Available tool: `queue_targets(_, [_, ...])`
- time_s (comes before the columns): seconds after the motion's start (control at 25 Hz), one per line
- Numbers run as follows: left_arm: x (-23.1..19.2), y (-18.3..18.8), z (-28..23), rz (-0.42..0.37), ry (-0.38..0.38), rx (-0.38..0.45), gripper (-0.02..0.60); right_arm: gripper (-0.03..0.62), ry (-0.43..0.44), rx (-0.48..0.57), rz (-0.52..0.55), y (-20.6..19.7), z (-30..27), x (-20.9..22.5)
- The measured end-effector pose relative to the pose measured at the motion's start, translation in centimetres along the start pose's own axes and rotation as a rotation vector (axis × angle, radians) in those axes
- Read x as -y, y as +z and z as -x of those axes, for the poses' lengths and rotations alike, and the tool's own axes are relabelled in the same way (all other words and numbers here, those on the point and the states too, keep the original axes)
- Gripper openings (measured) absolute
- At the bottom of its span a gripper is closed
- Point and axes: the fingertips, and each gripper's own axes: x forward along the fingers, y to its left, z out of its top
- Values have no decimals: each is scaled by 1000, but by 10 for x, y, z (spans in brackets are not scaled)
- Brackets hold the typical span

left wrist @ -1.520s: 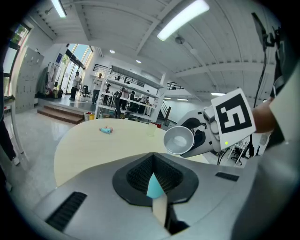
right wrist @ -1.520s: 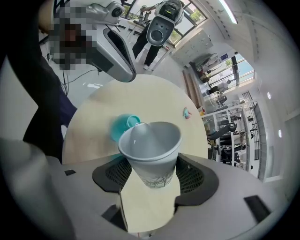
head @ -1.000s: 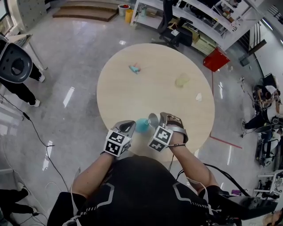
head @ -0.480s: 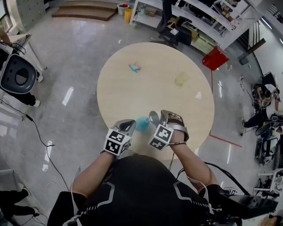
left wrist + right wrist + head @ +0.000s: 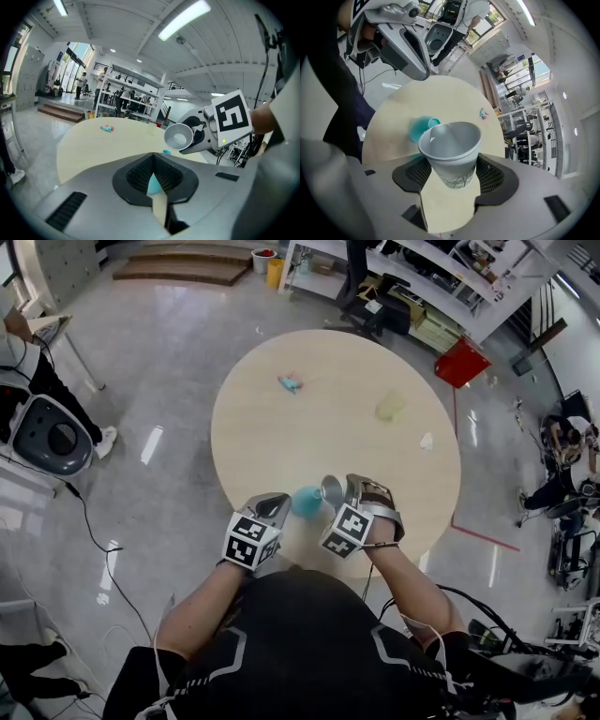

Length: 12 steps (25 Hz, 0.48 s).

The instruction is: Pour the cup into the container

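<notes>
Bystander [image 5: 19, 351] moved at left, left gripper [image 5: 278, 506] on container [image 5: 306, 502], right gripper [image 5: 346, 494] and cup [image 5: 330, 489] unmoved.

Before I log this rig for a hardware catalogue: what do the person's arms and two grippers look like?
Both the left gripper and right gripper have silver-grey shells with dark ribbed pads, and each carries a white cube printed with black square markers. The person wears a black top with pale line trim; the forearms are uncovered.
</notes>
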Motion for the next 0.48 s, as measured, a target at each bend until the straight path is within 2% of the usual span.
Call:
queue_targets(0.12, [-2,2,5,-5,10,-2,0,302,30,43,-84,2,-1,-4])
queue_targets(0.36, [-1,9,8,-11,8,6,0,304,10,133,-231,3,3,0])
queue_targets(0.48, [1,13,7,-12,5,9,0,304,27,175,-332,1,7,1])
